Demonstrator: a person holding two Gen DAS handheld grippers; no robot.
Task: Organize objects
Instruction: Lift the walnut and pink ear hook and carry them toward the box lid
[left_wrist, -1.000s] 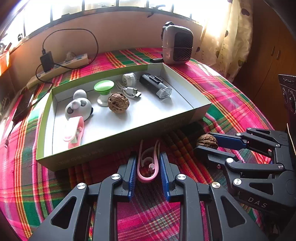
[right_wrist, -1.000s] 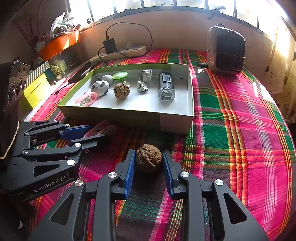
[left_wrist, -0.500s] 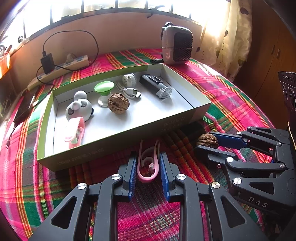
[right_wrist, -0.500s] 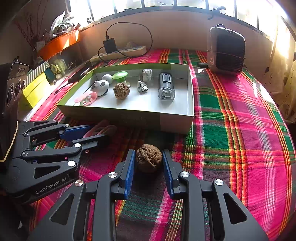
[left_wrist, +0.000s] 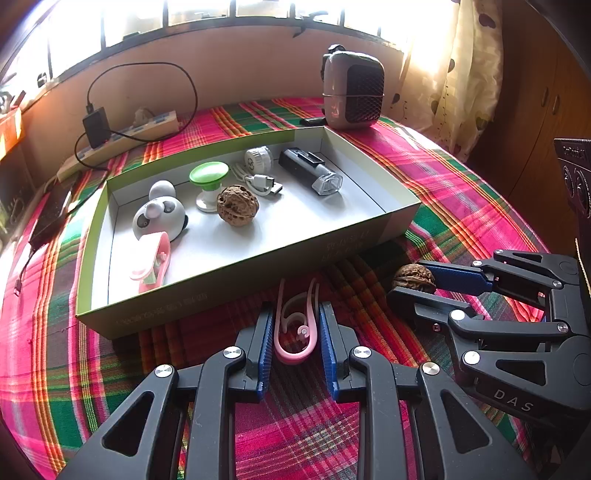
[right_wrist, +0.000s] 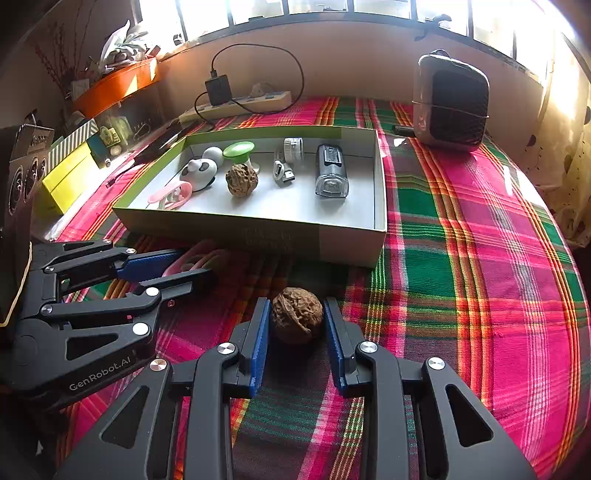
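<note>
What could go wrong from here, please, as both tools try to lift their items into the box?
The walnut is round and bumpy; the right tool only brackets it, with small gaps at the pads, so it may roll or squirt out on closing.

The pink clip is thin and springy; the left tool might flex or flip it.

Both lie close to the box wall, which either tool could catch when lifting.

I'm working in a lived-in home room. A bright plaid cloth (right_wrist: 461, 229) covers the surface ahead of my fingers, and beyond it a barred window (left_wrist: 207, 14) runs along the far wall. A patterned curtain (left_wrist: 461, 74) hangs off to the right beside wooden cupboard doors (left_wrist: 535, 96). A power strip (right_wrist: 240, 105) and a small heater (right_wrist: 452, 101) sit under the sill.
</note>
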